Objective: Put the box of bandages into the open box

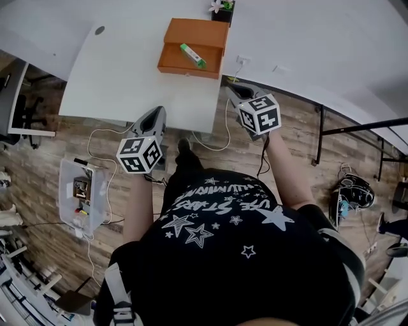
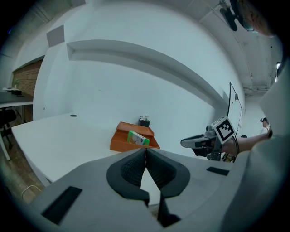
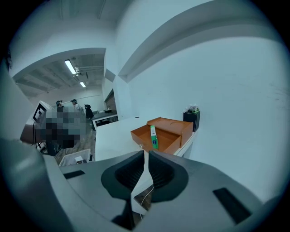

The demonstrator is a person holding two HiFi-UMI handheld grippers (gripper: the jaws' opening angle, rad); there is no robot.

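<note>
We judge the task done, since the box of bandages (image 1: 192, 55) lies inside the orange open box (image 1: 185, 67) at upper centre, while our left gripper (image 1: 156, 110) and right gripper (image 1: 231, 90), jaws together on nothing, hang lower near the table (image 1: 121, 83) edge.

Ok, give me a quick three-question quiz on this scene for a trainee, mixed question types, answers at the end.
1. True or false: the bandage box lies on the bare white table, outside the orange box.
2. Multiple choice: the left gripper and the right gripper are A) both with fingers together and nothing held, B) both wide open, C) left closed on the bandage box.
3. Fill in: seen from the person's side, the small potted plant stands just ___ the orange box.

Key: 1 false, it lies inside the orange box; 2 A; 3 behind.
</note>
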